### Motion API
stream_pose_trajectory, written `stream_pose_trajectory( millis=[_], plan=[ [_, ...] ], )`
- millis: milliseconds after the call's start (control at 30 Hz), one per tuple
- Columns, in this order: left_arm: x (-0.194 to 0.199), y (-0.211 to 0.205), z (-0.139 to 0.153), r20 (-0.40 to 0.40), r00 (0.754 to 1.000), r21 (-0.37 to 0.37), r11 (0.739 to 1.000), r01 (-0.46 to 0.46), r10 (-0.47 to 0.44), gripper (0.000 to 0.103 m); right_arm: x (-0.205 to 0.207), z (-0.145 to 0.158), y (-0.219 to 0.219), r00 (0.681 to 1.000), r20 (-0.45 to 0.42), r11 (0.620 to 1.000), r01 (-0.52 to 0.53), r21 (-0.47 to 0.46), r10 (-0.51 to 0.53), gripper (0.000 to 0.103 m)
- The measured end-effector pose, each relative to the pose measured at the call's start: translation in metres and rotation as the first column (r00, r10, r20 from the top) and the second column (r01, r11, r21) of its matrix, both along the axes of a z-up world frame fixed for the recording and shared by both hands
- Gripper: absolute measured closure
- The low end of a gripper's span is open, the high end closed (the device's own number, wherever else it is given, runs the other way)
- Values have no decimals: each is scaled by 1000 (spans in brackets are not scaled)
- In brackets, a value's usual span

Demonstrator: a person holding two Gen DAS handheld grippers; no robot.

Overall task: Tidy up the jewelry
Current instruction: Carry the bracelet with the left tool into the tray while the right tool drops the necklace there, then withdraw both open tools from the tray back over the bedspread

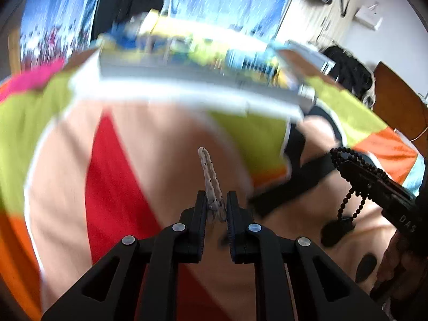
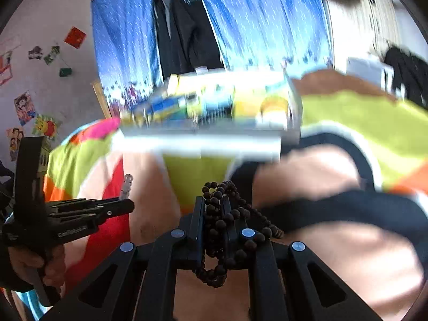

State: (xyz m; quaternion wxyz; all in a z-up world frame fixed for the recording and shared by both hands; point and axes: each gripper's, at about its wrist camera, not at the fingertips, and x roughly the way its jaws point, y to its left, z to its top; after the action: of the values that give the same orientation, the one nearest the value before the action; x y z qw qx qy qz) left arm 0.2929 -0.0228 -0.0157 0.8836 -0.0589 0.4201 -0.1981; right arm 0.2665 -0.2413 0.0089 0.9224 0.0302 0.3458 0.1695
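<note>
My left gripper [image 1: 216, 207] is shut on a pale beaded bracelet [image 1: 210, 174] that sticks up from between its fingers. From the right wrist view the left gripper [image 2: 125, 204] appears at the left, with the pale bracelet [image 2: 127, 186] at its tip. My right gripper [image 2: 214, 208] is shut on a dark brown bead necklace [image 2: 222, 227], loops of it hanging over and under the fingers. Over in the left wrist view the right gripper [image 1: 339, 161] comes in from the right with the dark beads [image 1: 350, 200] dangling. A blurred clear jewelry box [image 1: 198, 61] with coloured contents stands ahead.
A bright patterned cloth [image 1: 120, 174] in red, peach, lime and orange covers the table. The blurred box [image 2: 214, 107] sits at its far side. Blue curtains [image 2: 254, 26] and dark hanging clothes are behind. A person's hand [image 2: 34, 262] holds the left gripper's handle.
</note>
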Motion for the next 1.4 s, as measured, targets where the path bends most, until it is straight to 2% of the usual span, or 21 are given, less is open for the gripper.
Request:
stream_pose_trajectory(
  millis=[167,267,333,467,600,867,1133,1233,1333,1400],
  plan=[
    [45,-3,44,139,990,-72,997,-21,31,92,46,46,4,992,122,1000,-24,-21,26,92],
    [73,-9,60,214,977,-75,997,-12,28,92,76,64,8,984,174,999,-23,-23,27,92],
    [92,-11,65,232,972,-78,997,-16,34,92,97,69,9,982,188,1000,-20,-9,22,92],
    [128,-13,62,212,976,-89,995,-32,51,92,132,61,5,988,157,999,-1,54,-7,92],
    [146,-16,47,165,985,-73,996,-41,53,92,155,42,3,994,107,997,26,75,-34,92],
    [157,-19,20,78,995,-58,997,-56,61,92,162,8,1,998,13,997,60,46,-61,92],
    [153,-22,19,67,996,-42,998,-56,59,91,157,-9,-4,996,-40,996,83,12,-82,89],
    [151,-18,18,43,996,-62,996,-70,73,91,155,-10,-9,994,-53,996,94,4,-93,83],
    [147,-16,21,44,995,-63,994,-85,88,88,151,-7,-14,992,-56,994,110,-3,-110,70],
    [144,-15,23,46,995,-64,994,-87,90,73,146,-2,-18,992,-45,993,118,-1,-118,63]
  ],
)
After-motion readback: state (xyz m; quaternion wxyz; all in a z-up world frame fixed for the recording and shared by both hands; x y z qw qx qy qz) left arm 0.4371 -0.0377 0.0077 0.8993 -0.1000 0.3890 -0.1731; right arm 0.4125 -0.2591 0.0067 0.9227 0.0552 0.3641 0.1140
